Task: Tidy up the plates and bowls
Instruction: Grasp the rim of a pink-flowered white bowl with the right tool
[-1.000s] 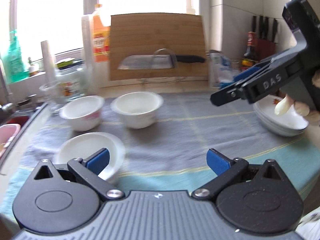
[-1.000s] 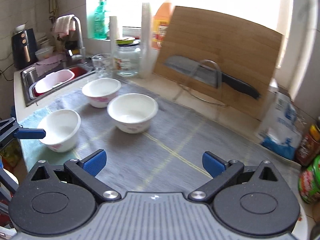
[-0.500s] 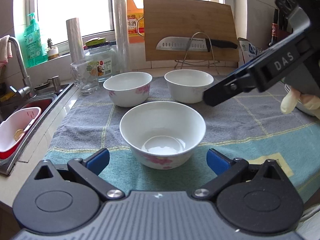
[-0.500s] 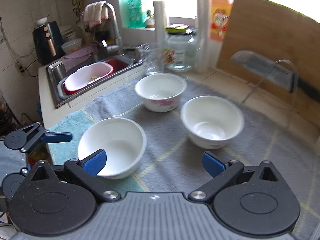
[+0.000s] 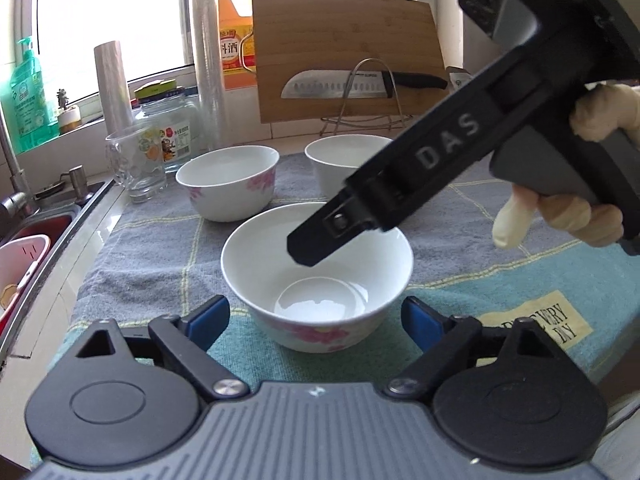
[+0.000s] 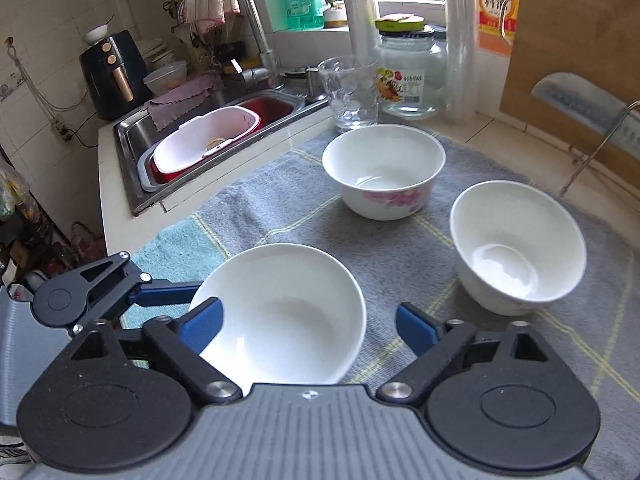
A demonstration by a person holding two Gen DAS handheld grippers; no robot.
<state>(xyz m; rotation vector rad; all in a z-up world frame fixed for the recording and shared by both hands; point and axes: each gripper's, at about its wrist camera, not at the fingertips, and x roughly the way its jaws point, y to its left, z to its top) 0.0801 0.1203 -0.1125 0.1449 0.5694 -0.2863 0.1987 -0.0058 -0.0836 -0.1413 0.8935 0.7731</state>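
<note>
Near bowl [image 5: 317, 276]: white, pink flowers on the outer wall, upright and empty, on the teal edge of the towel [image 5: 480, 216] that covers the desk; nearest of three

Left gripper [image 5: 316, 318]: blue fingers [image 5: 208, 320] on either side of the near bowl's base, jaws just closing in from wide; pads close to the wall, contact not clear

Right gripper [image 6: 308, 324]: over the same bowl from the other side, jaws also just closing; left finger [image 6: 202, 322] at the rim, right finger standing clear of the bowl, so apart and gripping nothing; held by a gloved hand [image 5: 592, 216]

Second bowl [image 5: 228, 182]: same pattern, further back on the grey part of the towel

Third bowl [image 5: 344, 164]: beside the second, partly hidden in the left wrist view

Behind: drinking glass [image 6: 352, 94], glass jar [image 6: 412, 76], cutting board [image 5: 348, 52] with a knife [image 5: 352, 86] in front

Left of the towel: sink [image 6: 180, 132] holding a pink basin [image 6: 204, 142]
</note>
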